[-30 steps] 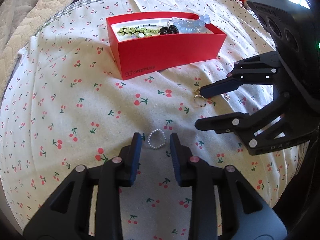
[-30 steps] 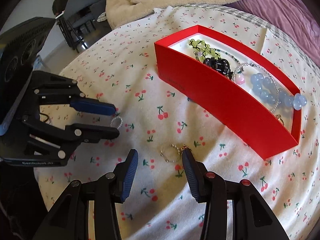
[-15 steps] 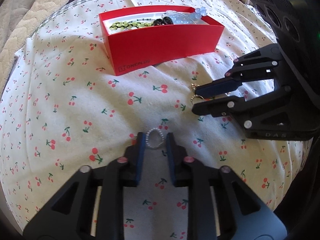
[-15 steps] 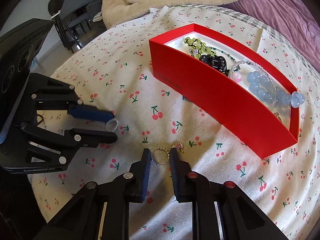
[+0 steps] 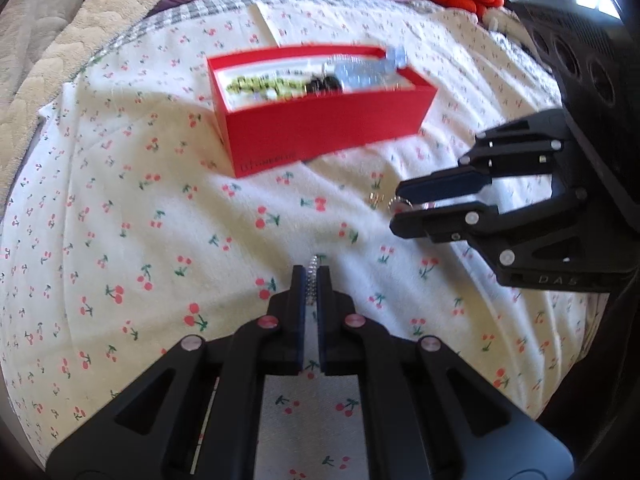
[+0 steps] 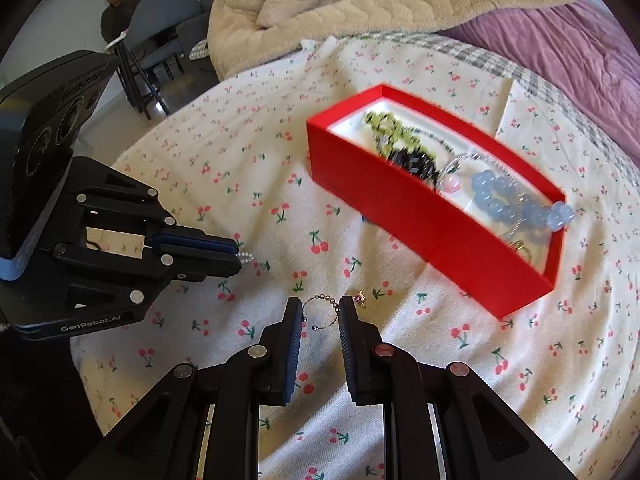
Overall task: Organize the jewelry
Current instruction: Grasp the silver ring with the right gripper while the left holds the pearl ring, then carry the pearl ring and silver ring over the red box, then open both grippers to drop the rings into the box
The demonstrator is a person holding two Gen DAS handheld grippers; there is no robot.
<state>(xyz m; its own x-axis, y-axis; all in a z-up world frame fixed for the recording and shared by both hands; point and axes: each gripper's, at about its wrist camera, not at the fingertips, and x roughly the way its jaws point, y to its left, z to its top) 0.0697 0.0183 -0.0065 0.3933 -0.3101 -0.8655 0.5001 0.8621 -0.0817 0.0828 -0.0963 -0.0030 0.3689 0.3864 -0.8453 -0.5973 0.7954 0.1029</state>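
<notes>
Left wrist view: a red open box (image 5: 320, 128) sits on the cherry-print sheet (image 5: 120, 220), its long axis running left to right, slightly skewed. Inside, blurred, lie a green bead strand (image 5: 256, 85), a dark piece (image 5: 322, 85) and pale blue beads (image 5: 364, 70) at the right end. The left gripper (image 5: 313, 280) is clenched on a small pearl ring (image 5: 313, 276) — squeezed flat, its long axis running straight out along the fingers. To the right, the right gripper (image 5: 400, 210) pinches a thin wire ring (image 5: 398, 203) above the sheet.

Right wrist view: the box (image 6: 420, 216) runs diagonally from upper left to lower right, with green beads (image 6: 386, 126), the dark piece (image 6: 412, 160), a pink bead (image 6: 452, 185) and the blue bracelet (image 6: 516, 204) draped over its far end. The right gripper (image 6: 320, 308) grasps the beaded wire ring (image 6: 322, 312) across its width — the loop lies roughly flat between the pads, and a small charm (image 6: 361, 297) hangs off to the right. The left gripper (image 6: 239, 256) is shut on the pearl ring (image 6: 246, 256), which pokes out at its tips
</notes>
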